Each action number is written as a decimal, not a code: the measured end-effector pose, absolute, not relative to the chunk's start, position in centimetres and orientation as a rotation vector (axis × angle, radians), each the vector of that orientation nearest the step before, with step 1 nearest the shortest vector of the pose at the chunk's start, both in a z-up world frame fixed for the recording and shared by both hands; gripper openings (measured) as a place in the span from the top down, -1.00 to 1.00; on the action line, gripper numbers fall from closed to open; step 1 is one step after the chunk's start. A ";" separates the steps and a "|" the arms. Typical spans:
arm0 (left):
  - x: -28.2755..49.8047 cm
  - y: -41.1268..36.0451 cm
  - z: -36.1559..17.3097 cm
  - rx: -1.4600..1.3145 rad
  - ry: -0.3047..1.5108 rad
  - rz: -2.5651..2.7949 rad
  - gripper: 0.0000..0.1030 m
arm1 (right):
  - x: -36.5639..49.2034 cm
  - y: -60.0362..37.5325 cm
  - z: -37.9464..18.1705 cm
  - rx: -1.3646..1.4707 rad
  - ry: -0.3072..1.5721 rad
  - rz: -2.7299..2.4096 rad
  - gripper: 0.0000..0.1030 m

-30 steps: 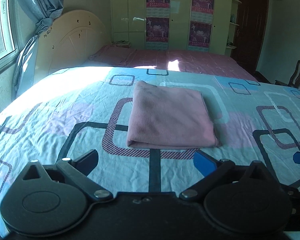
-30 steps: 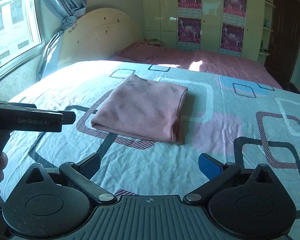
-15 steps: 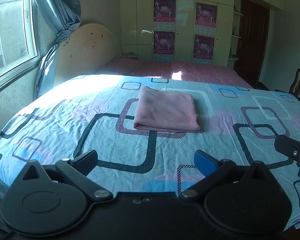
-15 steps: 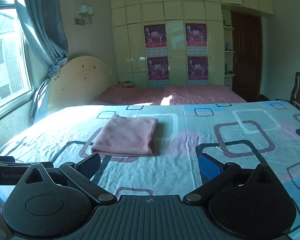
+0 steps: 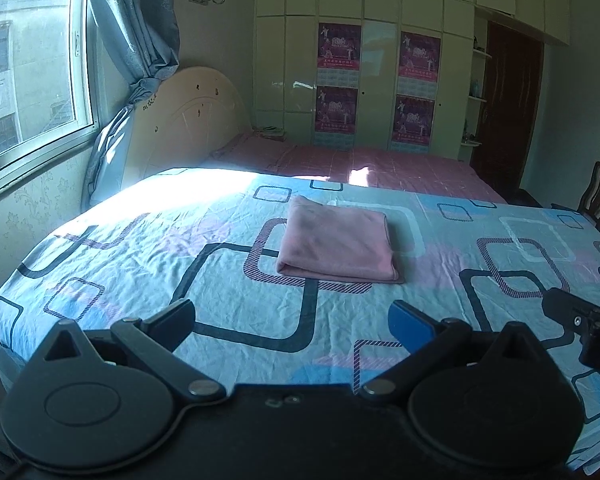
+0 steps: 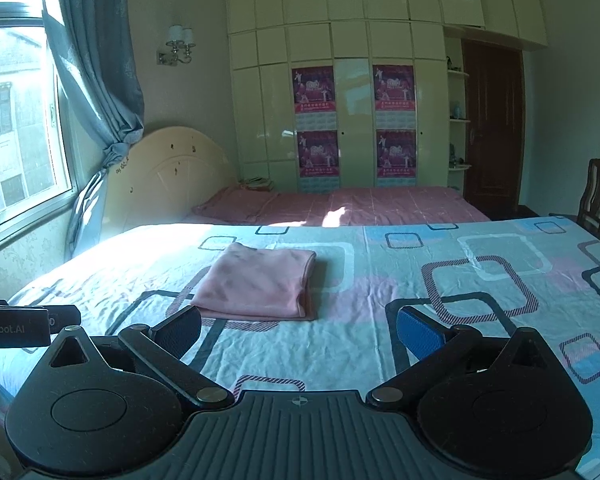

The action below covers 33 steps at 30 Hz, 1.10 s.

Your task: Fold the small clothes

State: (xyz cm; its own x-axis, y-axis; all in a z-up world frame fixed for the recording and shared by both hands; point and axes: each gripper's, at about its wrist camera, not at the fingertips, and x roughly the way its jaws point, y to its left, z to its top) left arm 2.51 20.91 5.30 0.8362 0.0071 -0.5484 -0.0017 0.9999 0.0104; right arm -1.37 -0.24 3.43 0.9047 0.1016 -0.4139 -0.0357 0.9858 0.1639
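A pink garment (image 5: 338, 246) lies folded into a neat rectangle on the patterned blue bedsheet (image 5: 180, 256); it also shows in the right wrist view (image 6: 258, 286). My left gripper (image 5: 292, 322) is open and empty, held back from the bed's near edge, well short of the garment. My right gripper (image 6: 298, 330) is open and empty, also back from the bed. The right gripper's body shows at the right edge of the left wrist view (image 5: 588, 328), and the left gripper's body at the left edge of the right wrist view (image 6: 16, 326).
A second bed with a pink cover (image 6: 340, 206) and cream headboard (image 6: 168, 172) lies beyond. A window with blue curtain (image 5: 136, 40) is at left. A wardrobe wall (image 6: 352, 120), a dark door (image 6: 492, 128) and a wooden chair (image 6: 598, 196) stand behind.
Both grippers have pulled back and up from the folded garment, which now looks smaller and farther. The garment has not moved.
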 end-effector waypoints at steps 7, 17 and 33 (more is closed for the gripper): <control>2.4 21.2 5.2 0.005 0.581 0.012 -0.99 | -1.5 -0.2 3.3 0.150 0.435 0.082 -0.99; 2.2 20.9 5.4 0.007 0.575 0.014 -0.99 | -1.5 -0.4 3.3 0.148 0.432 0.091 -0.99; 2.4 21.0 5.4 0.004 0.580 0.020 -0.99 | -1.1 -0.1 3.5 0.142 0.429 0.110 -0.99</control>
